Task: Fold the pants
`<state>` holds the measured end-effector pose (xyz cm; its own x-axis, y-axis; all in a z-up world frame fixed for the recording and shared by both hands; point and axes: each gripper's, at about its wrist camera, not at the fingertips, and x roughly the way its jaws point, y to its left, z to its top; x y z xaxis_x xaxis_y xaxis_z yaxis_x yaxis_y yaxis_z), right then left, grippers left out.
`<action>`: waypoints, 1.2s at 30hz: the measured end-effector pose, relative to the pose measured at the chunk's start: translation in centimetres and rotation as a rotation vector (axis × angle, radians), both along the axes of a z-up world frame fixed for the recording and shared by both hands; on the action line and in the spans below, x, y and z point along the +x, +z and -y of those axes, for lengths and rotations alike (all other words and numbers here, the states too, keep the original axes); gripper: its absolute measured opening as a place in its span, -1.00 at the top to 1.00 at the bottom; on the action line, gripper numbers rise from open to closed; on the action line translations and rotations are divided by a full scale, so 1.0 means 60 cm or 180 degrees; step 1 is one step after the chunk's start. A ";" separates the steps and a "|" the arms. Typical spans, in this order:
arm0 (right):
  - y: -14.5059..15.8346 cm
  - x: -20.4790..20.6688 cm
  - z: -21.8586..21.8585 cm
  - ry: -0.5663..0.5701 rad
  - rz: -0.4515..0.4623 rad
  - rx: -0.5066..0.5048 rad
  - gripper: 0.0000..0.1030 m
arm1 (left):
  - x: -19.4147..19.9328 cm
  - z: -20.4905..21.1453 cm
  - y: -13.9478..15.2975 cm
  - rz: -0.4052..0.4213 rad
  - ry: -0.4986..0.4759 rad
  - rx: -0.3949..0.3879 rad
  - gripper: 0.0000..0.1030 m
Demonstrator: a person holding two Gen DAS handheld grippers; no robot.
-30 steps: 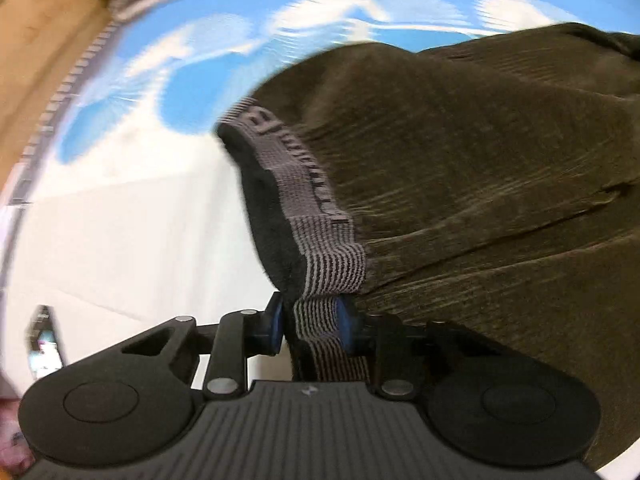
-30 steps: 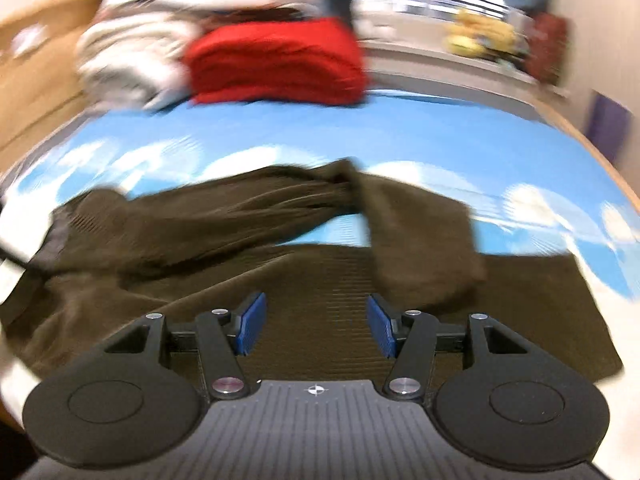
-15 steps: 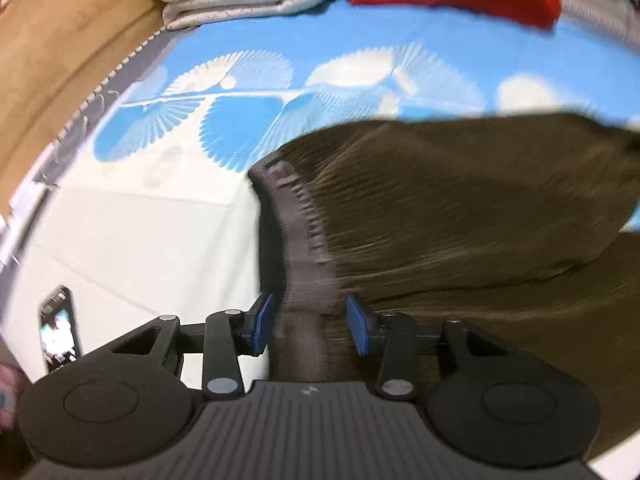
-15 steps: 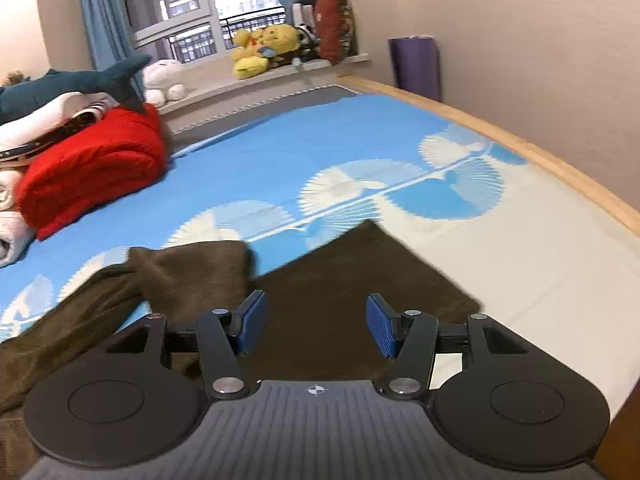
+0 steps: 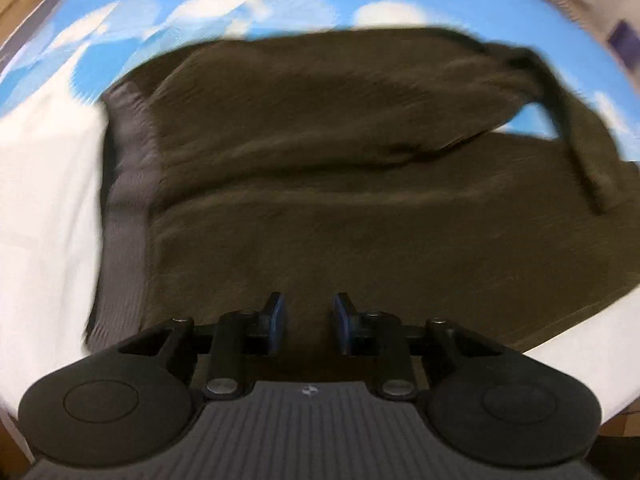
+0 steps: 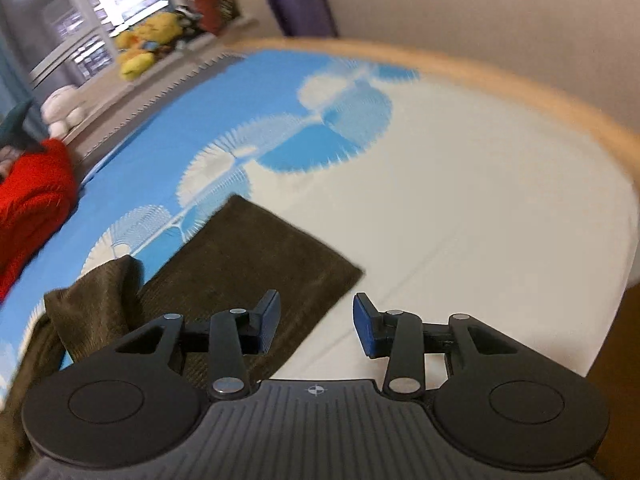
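Dark brown corduroy pants point(image 5: 340, 184) lie spread on the blue-and-white bed sheet point(image 5: 44, 184). Their grey striped waistband point(image 5: 128, 184) is at the left, and one leg is folded back over the other at the right. My left gripper point(image 5: 307, 322) is open and empty above the near edge of the pants. In the right wrist view, the end of a pant leg point(image 6: 256, 264) lies on the sheet. My right gripper point(image 6: 316, 326) is open and empty over the leg's hem corner.
A red folded blanket point(image 6: 28, 208) and stuffed toys point(image 6: 144, 48) sit at the far side of the bed. A wooden bed edge point(image 6: 520, 88) curves along the right, with a wall and a purple object point(image 6: 300, 12) behind.
My left gripper let go of the waistband, opened and moved right over the pants. My right gripper swung right to the leg's end and opened wider.
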<state>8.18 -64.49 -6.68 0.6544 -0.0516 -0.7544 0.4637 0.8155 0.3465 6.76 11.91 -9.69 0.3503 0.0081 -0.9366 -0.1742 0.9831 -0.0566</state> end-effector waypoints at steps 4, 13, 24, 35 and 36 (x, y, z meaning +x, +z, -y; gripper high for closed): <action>-0.061 0.030 -0.005 -0.0021 -0.0279 0.0448 0.16 | 0.005 0.042 -0.025 -0.0245 -0.0347 -0.0342 0.41; -0.131 0.074 -0.019 -0.0183 -0.0525 0.0843 0.15 | -0.003 0.150 -0.078 -0.0489 -0.1463 -0.0016 0.21; -0.133 0.099 -0.057 -0.0082 -0.0486 0.0641 0.70 | -0.018 0.202 -0.139 -0.0479 -0.2015 0.0472 -0.15; -0.068 0.040 -0.038 -0.0280 -0.0349 0.0685 0.82 | -0.039 0.187 -0.090 -0.0170 -0.2038 0.0396 0.72; -0.066 0.028 -0.034 -0.0338 -0.0386 0.0683 0.82 | -0.046 0.186 -0.085 -0.0151 -0.2086 0.0372 0.72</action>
